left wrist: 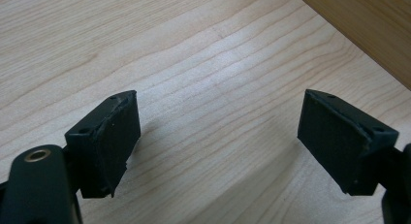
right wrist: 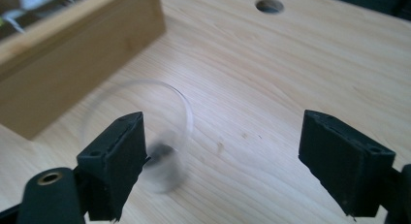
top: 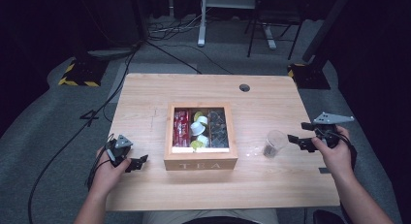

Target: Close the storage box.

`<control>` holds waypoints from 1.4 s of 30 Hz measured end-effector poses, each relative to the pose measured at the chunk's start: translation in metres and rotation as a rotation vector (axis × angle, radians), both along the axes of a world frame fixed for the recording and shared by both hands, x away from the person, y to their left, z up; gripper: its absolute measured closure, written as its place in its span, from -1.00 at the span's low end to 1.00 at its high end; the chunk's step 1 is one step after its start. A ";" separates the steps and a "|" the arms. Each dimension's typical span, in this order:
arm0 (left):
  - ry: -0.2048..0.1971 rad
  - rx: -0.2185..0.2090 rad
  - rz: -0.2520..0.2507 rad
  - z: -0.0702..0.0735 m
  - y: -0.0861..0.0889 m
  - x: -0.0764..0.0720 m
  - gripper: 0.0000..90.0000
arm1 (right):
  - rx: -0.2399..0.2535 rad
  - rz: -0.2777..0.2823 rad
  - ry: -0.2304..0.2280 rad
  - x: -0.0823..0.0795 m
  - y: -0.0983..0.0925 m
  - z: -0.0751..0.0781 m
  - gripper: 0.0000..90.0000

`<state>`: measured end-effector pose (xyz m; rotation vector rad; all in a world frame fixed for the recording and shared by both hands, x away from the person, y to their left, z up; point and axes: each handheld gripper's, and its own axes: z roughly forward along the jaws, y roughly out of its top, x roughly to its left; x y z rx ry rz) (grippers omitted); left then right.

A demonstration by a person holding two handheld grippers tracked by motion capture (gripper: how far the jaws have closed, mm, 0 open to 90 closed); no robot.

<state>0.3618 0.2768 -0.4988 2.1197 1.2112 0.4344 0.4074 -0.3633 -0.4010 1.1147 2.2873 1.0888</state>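
Observation:
A wooden box [top: 200, 158] marked TEA sits mid-table with its glass lid shut; through it I see red packets [top: 181, 127], white and yellow-green pods [top: 198, 129] and dark packets [top: 217, 127]. A clear plastic cup [top: 274, 143] stands to its right, something dark at its bottom. My right gripper [top: 298, 132] is just right of the cup, open and empty. In the right gripper view the cup [right wrist: 169, 127] shows blurred past the left jaw of the gripper [right wrist: 225, 117], with the box [right wrist: 72, 64] behind. My left gripper [top: 138, 163] rests open left of the box, over bare wood [left wrist: 220, 103].
The wooden table [top: 145, 98] has a round cable hole [top: 244, 88] at the back right. A box corner [left wrist: 368, 30] shows at the upper right of the left gripper view. Cables, a desk frame and yellow-black striped bases lie on the grey floor beyond.

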 end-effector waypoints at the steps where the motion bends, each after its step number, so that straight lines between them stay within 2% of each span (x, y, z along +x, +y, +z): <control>1: -0.002 0.002 0.001 0.000 0.000 0.000 -0.64 | -0.024 -0.021 0.009 0.001 -0.004 -0.005 -0.61; 3: -0.005 0.001 0.001 0.000 0.001 0.000 -0.64 | -0.046 -0.037 0.017 0.004 -0.010 -0.012 -0.61; 6: 0.007 0.005 -0.003 -0.001 0.002 -0.001 -0.64 | -0.035 -0.068 0.039 0.005 -0.019 -0.022 -0.61; 11: 0.015 0.005 0.002 -0.002 0.002 -0.002 -0.64 | -0.043 -0.096 0.071 0.007 -0.031 -0.041 -0.60; 17: 0.001 0.002 0.003 -0.004 0.002 -0.001 -0.66 | -0.031 -0.118 0.100 0.006 -0.040 -0.065 -0.58; 22: -0.003 -0.005 -0.012 -0.006 0.000 -0.001 -0.77 | -0.044 -0.141 0.114 0.004 -0.043 -0.080 -0.57; 24: -0.001 0.011 -0.023 -0.006 -0.001 -0.001 -0.84 | -0.037 -0.149 0.121 0.003 -0.044 -0.086 -0.57; 28: 0.003 0.011 -0.026 -0.006 -0.001 0.000 -0.88 | -0.035 -0.144 0.123 0.000 -0.043 -0.093 -0.58; 31: 0.003 0.015 -0.027 -0.007 -0.002 0.001 -0.92 | -0.063 -0.135 0.090 -0.002 -0.040 -0.098 -0.69; 32: 0.007 0.016 -0.028 -0.007 -0.002 0.001 -0.93 | -0.063 -0.149 0.077 -0.003 -0.039 -0.100 -0.73; 33: 0.006 0.015 -0.026 -0.007 -0.003 0.002 -0.94 | -0.051 -0.187 0.060 -0.004 -0.036 -0.102 -0.79; 37: 0.016 0.017 -0.022 -0.007 -0.004 0.003 -1.00 | -0.049 -0.199 0.060 -0.003 -0.034 -0.103 -0.84; 42: 0.012 0.017 -0.023 -0.007 -0.005 0.005 -1.00 | -0.045 -0.177 0.063 -0.003 -0.036 -0.103 -0.85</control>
